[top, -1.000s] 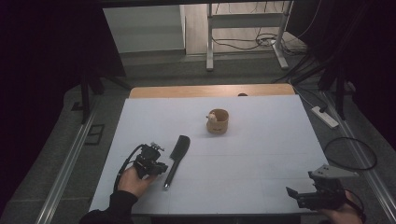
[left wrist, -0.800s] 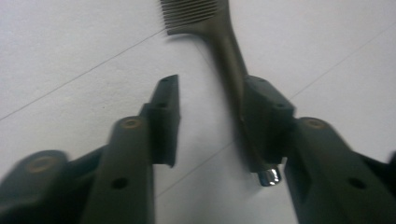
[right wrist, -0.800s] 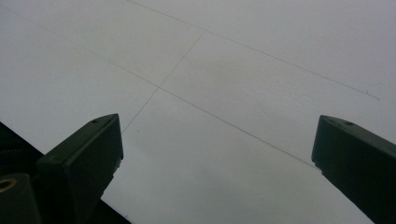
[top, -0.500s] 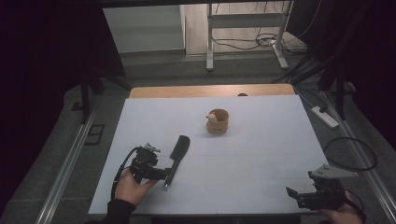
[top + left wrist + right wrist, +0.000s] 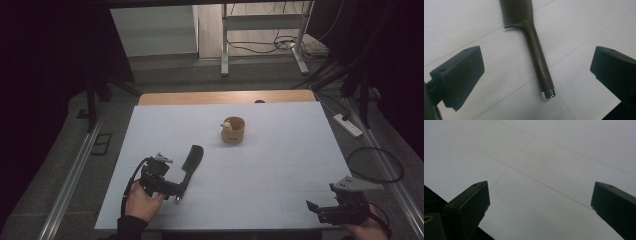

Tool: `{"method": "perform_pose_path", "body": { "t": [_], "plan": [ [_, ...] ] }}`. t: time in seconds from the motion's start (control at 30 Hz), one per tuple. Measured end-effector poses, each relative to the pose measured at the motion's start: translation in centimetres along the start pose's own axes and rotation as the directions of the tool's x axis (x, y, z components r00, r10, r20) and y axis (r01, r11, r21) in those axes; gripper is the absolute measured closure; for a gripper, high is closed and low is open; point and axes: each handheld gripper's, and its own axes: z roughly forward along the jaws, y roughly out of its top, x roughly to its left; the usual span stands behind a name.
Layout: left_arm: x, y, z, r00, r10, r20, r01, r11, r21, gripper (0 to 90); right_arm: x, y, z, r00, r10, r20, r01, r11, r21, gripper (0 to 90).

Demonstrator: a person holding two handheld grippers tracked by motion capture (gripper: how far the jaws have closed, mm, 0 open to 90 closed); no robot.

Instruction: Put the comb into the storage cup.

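- Our left claw [image 5: 537,75] has just been opening; its jaws now stand wide, pads clear of the black comb [image 5: 534,45] lying flat between them on the white worktop [image 5: 280,165].
- Our right claw [image 5: 312,209] gapes empty at the near right edge.
- A small wooden cup [image 5: 233,130] sits well beyond.

Lying flat on the white surface [image 5: 260,165], near its front-left part: a dark comb [image 5: 189,164], [image 5: 531,40], slim and matte. Pointing its toothed head away toward the far side, fine close-set teeth running along one edge. Tapering into a round handle bearing small pale lettering and ending in a shiny metal cap at the near end. Resting free, touching nothing on either side, angled slightly across the faint grid lines.
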Motion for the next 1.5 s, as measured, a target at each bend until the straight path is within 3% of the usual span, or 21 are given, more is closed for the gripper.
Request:
{"method": "perform_pose_path", "body": {
  "t": [0.17, 1.03, 1.27, 1.5],
  "plan": [
    [-0.2, 0.1, 0.7, 0.9991, 0.034, -0.027, -0.034, 0.9994, 0.011, 0.0, 0.0, 0.0, 0.0, 1.0, -0.002, -0.001, 0.002, 1.0, 0.002, 2.0],
    [0.0, 1.2, 4.7, 0.9974, 0.062, -0.037, -0.059, 0.9949, 0.082, 0.0, 0.1, 0.0, 0.2, 0.9999, -0.011, -0.004, 0.011, 1.0, 0.017, 1.9],
    [-0.2, 1.4, 6.0, 0.9956, 0.083, -0.044, -0.076, 0.9881, 0.134, 0.0, 0.1, 0.1, 0.2, 0.9999, -0.011, -0.005, 0.011, 1.0, 0.018, 1.9],
    [-0.5, 1.7, 7.3, 0.9917, 0.108, -0.069, -0.092, 0.974, 0.207, 0.0, 0.1, 0.1, 0.2, 0.9999, -0.011, -0.005, 0.012, 1.0, 0.019, 1.8]
  ]
}}
